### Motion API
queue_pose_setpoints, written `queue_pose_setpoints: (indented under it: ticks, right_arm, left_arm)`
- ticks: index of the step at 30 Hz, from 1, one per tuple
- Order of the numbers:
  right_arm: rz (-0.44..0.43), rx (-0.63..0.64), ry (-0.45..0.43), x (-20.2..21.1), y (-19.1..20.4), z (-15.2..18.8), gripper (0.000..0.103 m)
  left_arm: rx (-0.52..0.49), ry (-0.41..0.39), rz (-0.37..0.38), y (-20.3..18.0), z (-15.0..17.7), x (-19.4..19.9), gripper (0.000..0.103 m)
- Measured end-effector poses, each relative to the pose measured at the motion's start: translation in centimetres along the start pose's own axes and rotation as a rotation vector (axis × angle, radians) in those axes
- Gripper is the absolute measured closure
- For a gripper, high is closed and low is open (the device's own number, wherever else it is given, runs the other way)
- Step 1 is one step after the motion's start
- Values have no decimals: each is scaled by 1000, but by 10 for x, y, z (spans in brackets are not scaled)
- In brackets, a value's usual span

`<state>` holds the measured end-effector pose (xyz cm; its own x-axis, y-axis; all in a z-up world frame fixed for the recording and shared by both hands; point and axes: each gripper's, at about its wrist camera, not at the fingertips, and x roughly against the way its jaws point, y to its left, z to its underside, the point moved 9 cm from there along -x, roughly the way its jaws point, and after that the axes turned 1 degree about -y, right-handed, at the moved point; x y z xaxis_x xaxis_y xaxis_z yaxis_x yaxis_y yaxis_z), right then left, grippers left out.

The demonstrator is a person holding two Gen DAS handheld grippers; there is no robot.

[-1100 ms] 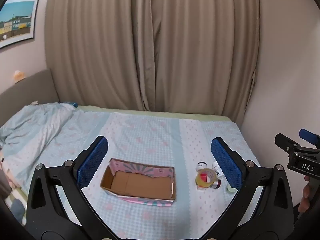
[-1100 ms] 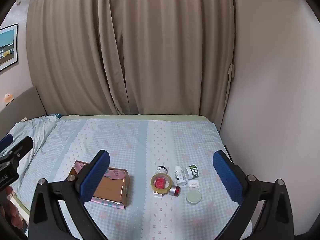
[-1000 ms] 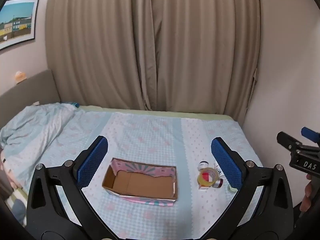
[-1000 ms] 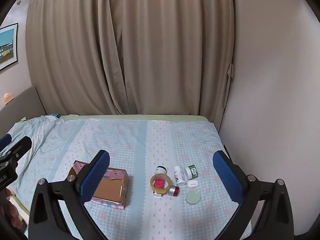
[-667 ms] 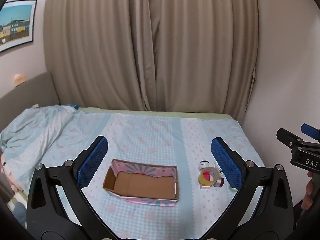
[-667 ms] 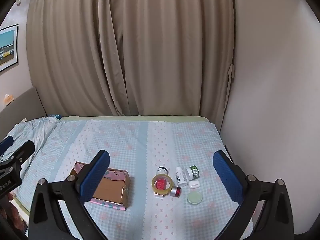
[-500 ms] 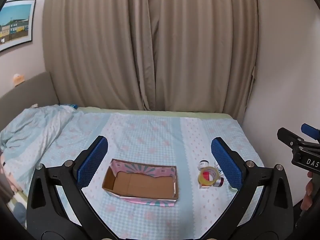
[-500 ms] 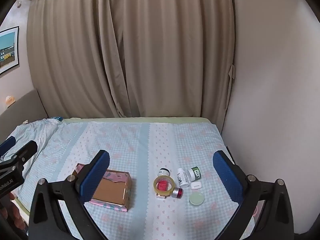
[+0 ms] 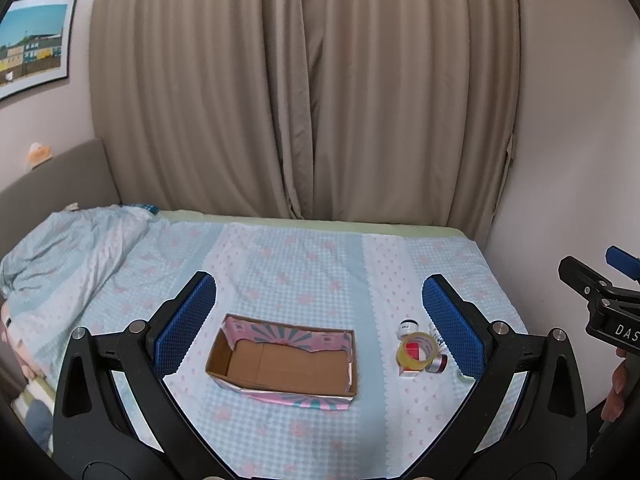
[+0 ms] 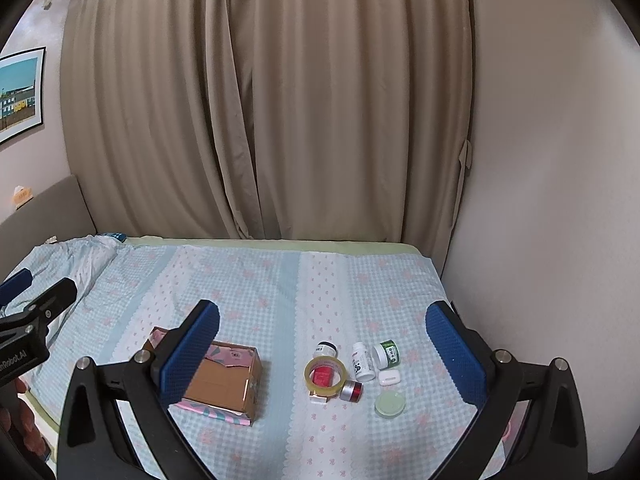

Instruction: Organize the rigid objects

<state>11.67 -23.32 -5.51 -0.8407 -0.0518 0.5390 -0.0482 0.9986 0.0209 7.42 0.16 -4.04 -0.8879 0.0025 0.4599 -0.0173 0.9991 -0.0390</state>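
An open cardboard box (image 9: 286, 362) with pink patterned sides lies empty on the bed; it also shows in the right wrist view (image 10: 224, 382). Right of it lies a cluster: a yellow tape roll (image 10: 325, 373) over a red box, a small white jar (image 10: 326, 347), a white bottle (image 10: 363, 361), a green-labelled jar (image 10: 387, 354), a red-and-silver cylinder (image 10: 352, 391), a white case (image 10: 389, 377) and a pale green lid (image 10: 389, 404). The tape roll (image 9: 417, 351) shows in the left wrist view too. My left gripper (image 9: 318, 320) and right gripper (image 10: 322, 354) are both open and empty, held above the bed.
The bed (image 9: 300, 264) has a light blue checked sheet, with a crumpled duvet (image 9: 60, 252) at the left. Beige curtains (image 10: 260, 120) hang behind it. A wall (image 10: 540, 200) borders the bed on the right. A framed picture (image 9: 32, 44) hangs at the upper left.
Both grippers have drifted slightly, so the box and the cluster shifted a little in the views. Both stay open. Nothing on the bed has moved.
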Motion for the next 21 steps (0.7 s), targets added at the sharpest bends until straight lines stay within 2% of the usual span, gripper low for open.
queue_pose_setpoints:
  ticks: [10, 21]
  right_arm:
    - [-22, -8, -24, 0, -4, 1, 0]
    - [6, 7, -66, -3, -12, 10, 0]
  left_arm:
    - [5, 2, 6, 2, 0, 3, 1]
    - [4, -7, 9, -2, 1, 2, 0]
